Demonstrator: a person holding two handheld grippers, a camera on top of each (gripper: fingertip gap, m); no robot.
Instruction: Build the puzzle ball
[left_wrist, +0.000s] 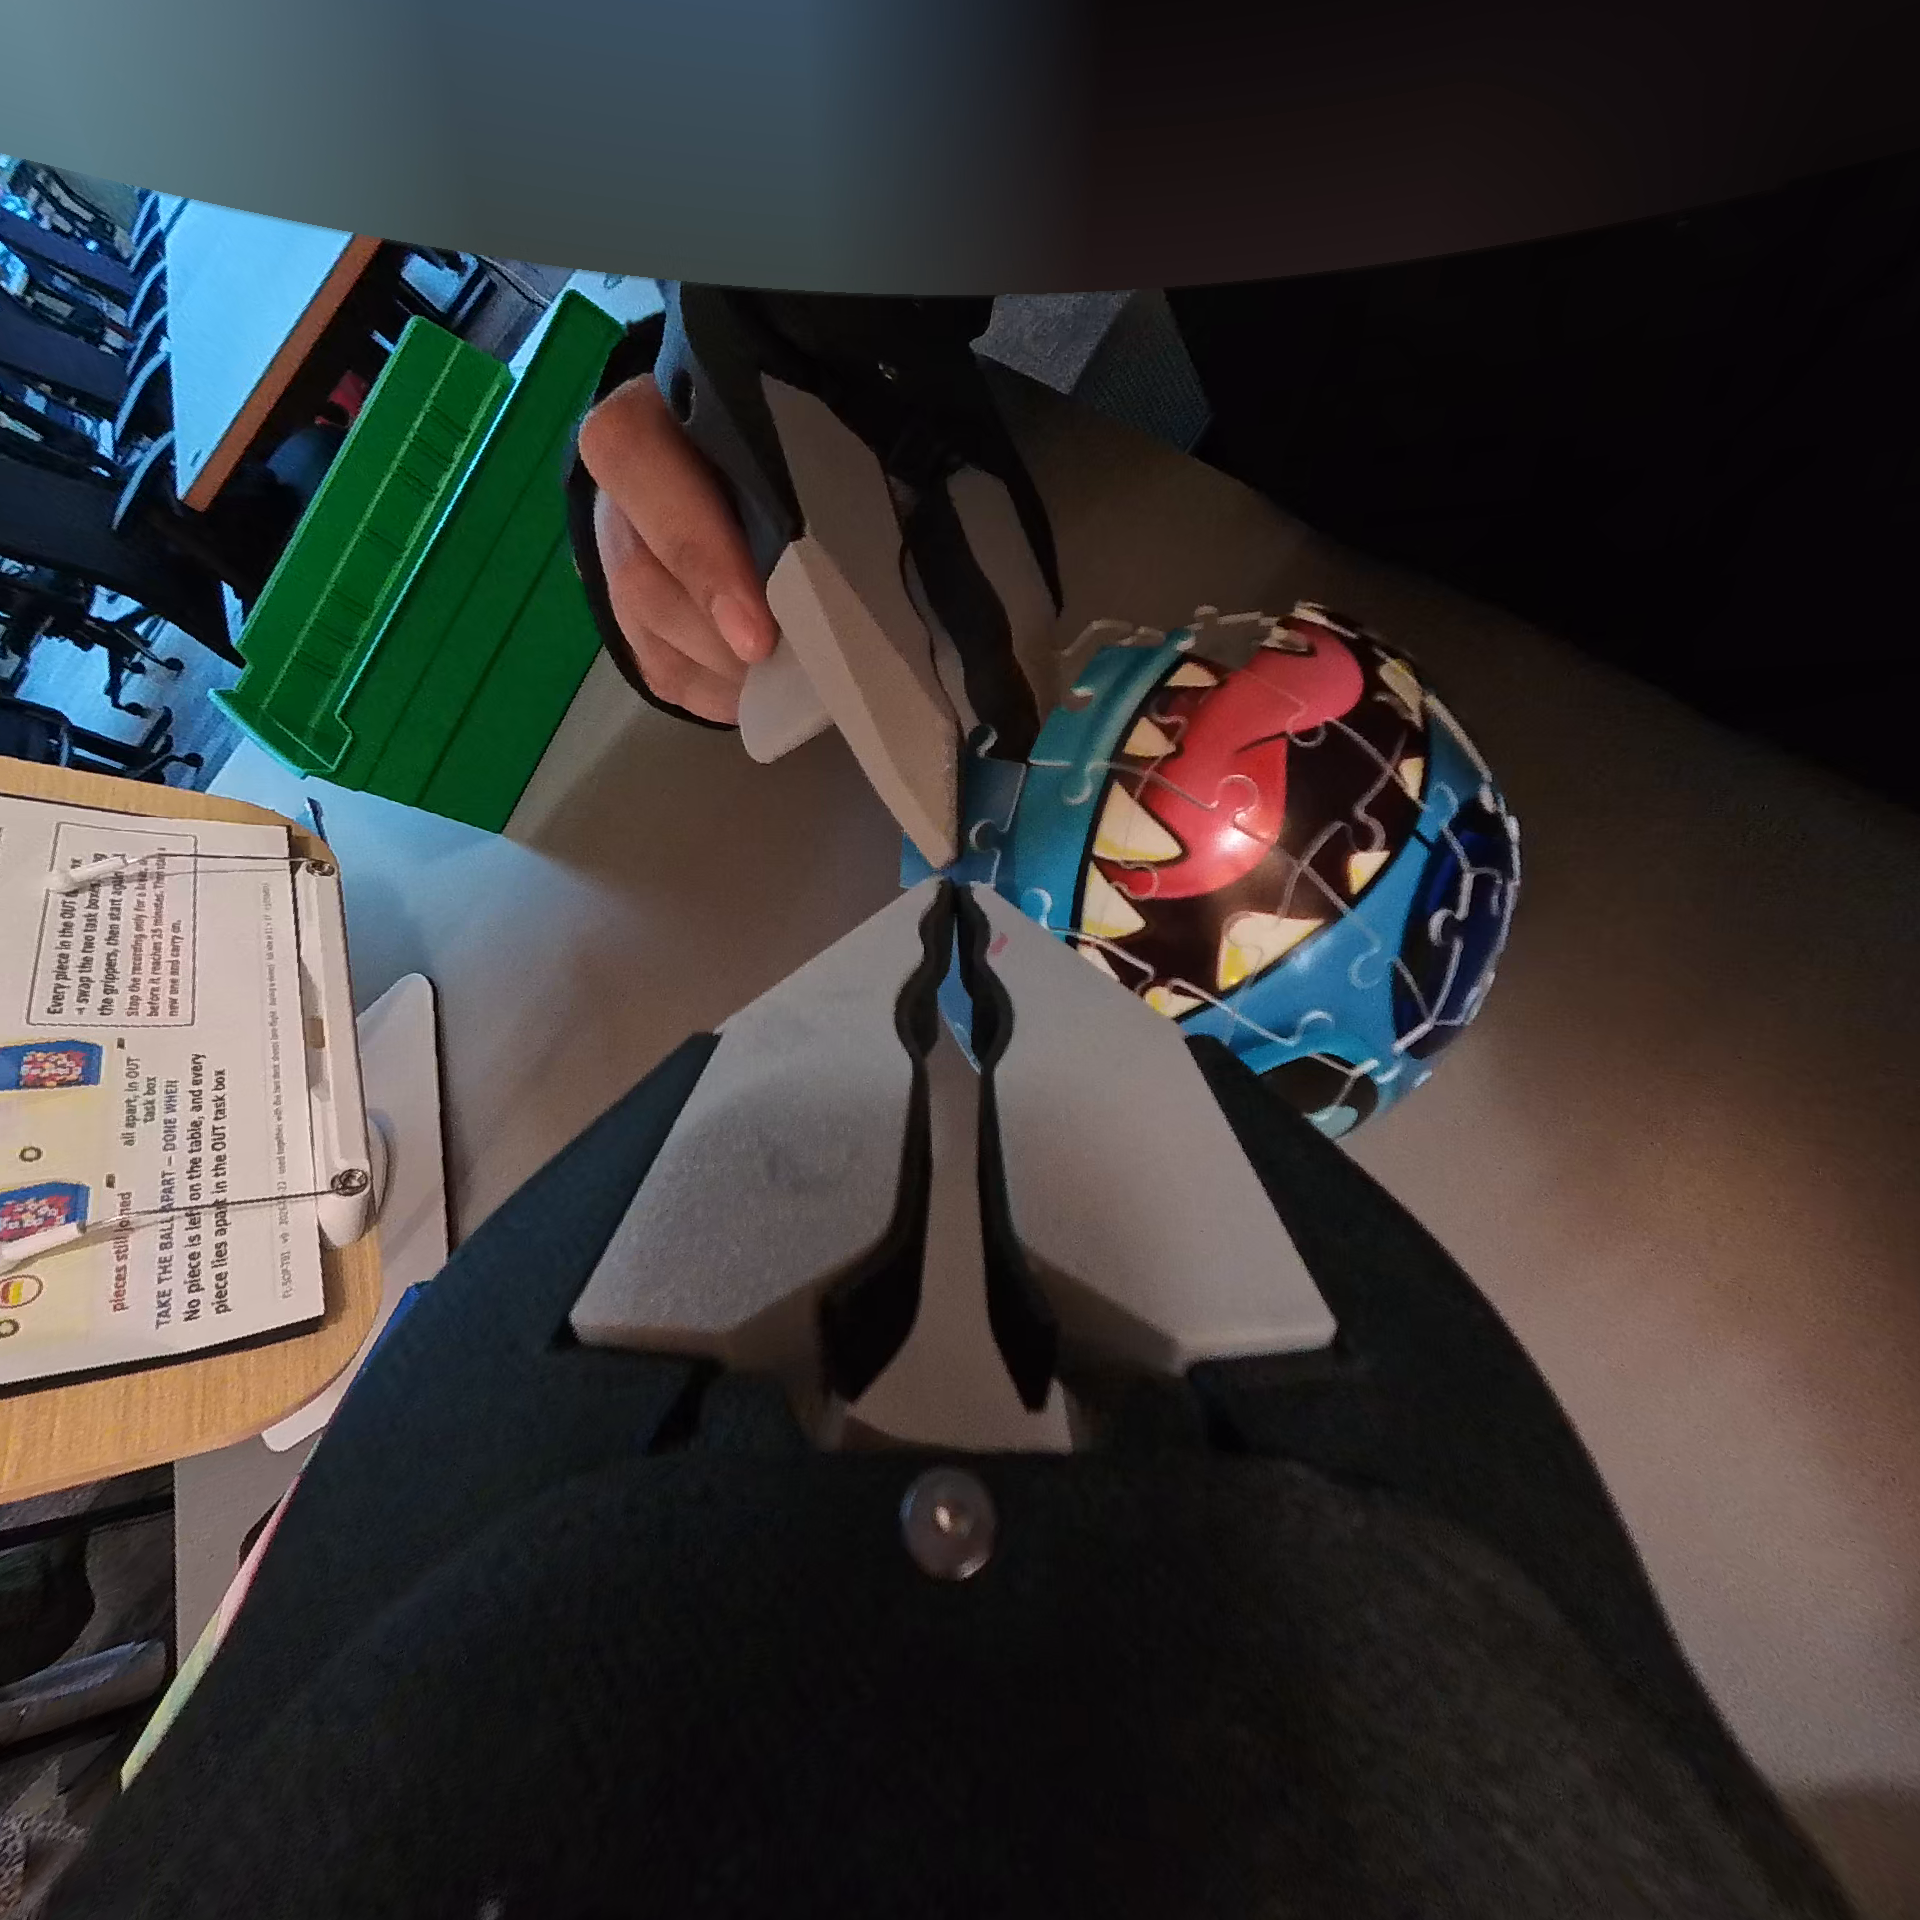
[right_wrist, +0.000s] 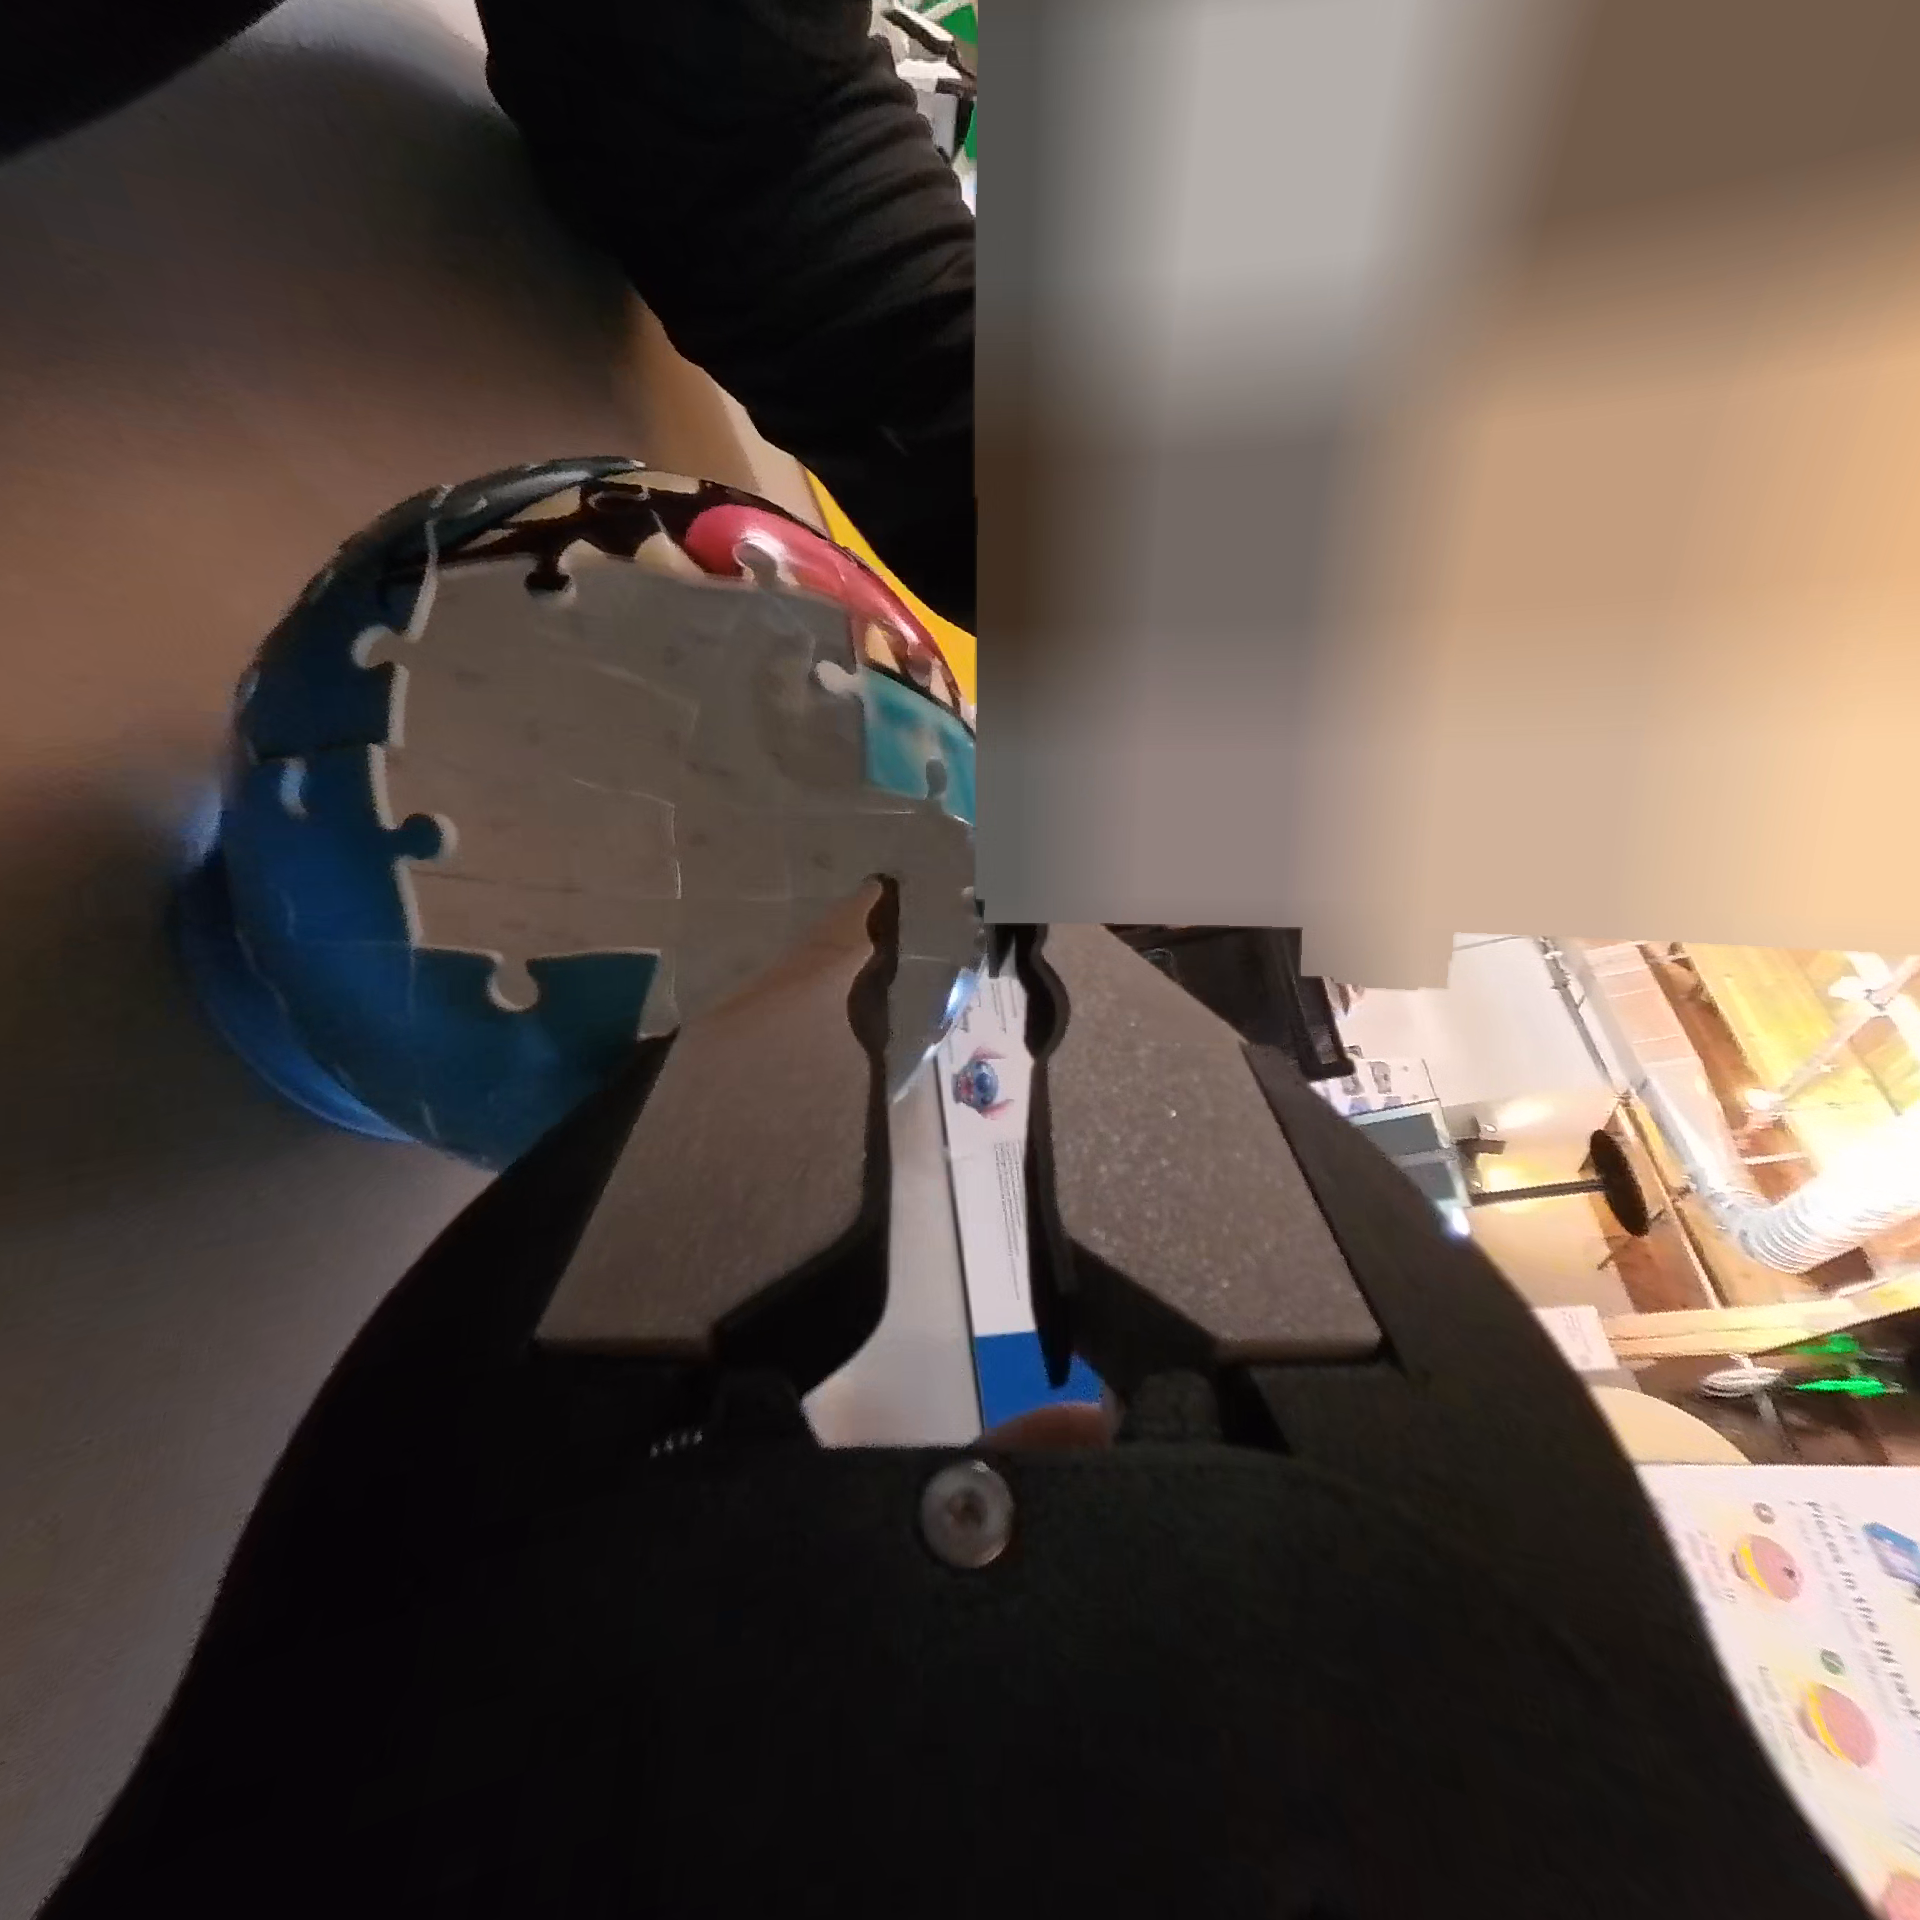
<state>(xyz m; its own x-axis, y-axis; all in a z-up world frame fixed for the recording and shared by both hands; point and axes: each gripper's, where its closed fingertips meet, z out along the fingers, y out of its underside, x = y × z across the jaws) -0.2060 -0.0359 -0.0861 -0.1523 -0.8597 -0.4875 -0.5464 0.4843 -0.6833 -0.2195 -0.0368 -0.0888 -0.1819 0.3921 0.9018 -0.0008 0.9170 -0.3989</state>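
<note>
The puzzle ball (left_wrist: 1278, 862), blue with a toothed mouth and red tongue, rests on the grey table. In the right wrist view the ball (right_wrist: 312, 935) shows its open side with the grey inner faces of its pieces. My left gripper (left_wrist: 951, 902) is shut on a small blue puzzle piece (left_wrist: 982, 864) at the ball's left rim. My right gripper (right_wrist: 956, 925) straddles the thin shell edge (right_wrist: 935, 914) and is shut on it. In the left wrist view the right gripper (left_wrist: 948, 847) comes down from above and meets the left gripper's tips at the same spot.
A green bin (left_wrist: 416, 582) lies at the back left. A clipboard with an instruction sheet (left_wrist: 156, 1091) sits on a wooden board at the left. A person's hand (left_wrist: 665, 582) holds the right gripper. Another printed sheet (right_wrist: 1818, 1714) lies at the lower right. Only a small space, under 4 cm, lies between the two pairs of fingers.
</note>
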